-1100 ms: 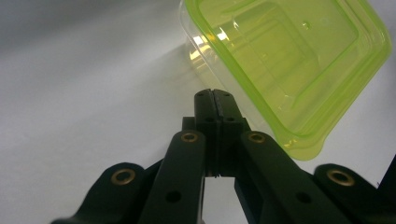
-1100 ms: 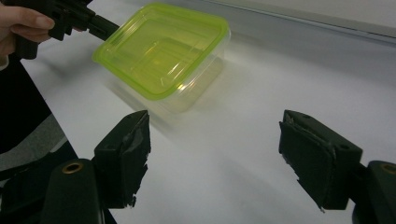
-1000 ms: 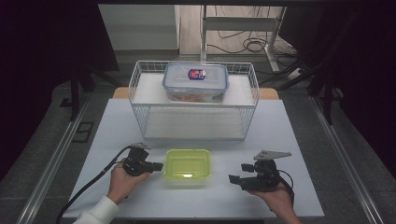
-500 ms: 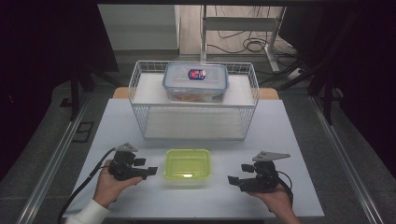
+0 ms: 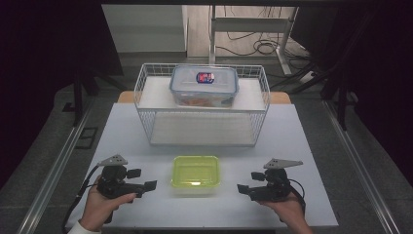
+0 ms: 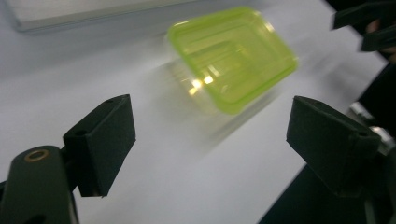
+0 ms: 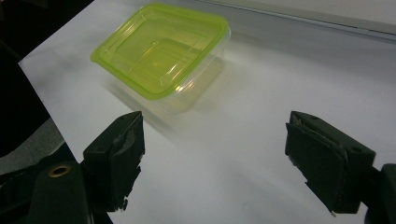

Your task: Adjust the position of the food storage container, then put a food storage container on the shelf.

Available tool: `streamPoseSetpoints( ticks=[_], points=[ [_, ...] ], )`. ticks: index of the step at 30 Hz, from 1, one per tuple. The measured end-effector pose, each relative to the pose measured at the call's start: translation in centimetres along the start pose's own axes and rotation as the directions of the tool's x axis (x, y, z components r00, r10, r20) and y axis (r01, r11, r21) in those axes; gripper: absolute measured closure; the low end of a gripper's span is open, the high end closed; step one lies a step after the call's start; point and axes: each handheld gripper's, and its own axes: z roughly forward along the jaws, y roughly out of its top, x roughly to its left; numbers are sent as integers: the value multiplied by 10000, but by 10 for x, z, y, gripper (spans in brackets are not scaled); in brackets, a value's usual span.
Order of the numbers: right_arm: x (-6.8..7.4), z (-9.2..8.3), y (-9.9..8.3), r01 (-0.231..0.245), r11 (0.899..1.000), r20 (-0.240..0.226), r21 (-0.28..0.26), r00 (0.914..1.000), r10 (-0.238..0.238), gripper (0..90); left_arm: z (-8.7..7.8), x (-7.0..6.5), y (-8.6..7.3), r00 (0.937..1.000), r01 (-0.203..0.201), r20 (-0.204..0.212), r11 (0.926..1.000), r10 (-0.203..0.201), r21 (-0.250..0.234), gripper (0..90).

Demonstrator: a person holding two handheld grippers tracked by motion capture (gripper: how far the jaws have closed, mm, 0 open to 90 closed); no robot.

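Green-lidded box (image 5: 195, 171) on desk (image 5: 302, 146), between both sets of fingers, touching neither; left gripper (image 5: 143, 185) fingers just opened wide, empty; right gripper (image 5: 247, 183) fingers spread, empty

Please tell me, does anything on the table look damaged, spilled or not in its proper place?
Nothing is spilled. The green-lidded container sits flat on the table, its lid on, and the blue-lidded box sits level on the wire basket. One oddity: the right gripper has chipped, ragged pads.
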Motion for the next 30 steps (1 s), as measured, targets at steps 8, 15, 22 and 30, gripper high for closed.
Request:
streamPoseSetpoints(
  ticks=[8,15,22,30],
  points=[
    [-2,1,-1,-282,9995,-264,-162,9993,278,197,9,4,3,9993,92,367,9999,-87,-129,168],
    [-2,1,0,-554,9982,-384,-241,9978,545,203,14,6,7,9965,327,776,9989,-300,-341,190],
    [0,11,2,-770,9969,-548,-174,9956,760,221,30,8,9,9909,700,1168,9973,-669,-224,218],
    [-2,24,11,-1229,9919,-1012,-310,9877,1192,299,49,18,14,9829,1367,1231,9906,-1370,107,281]
  ],
)
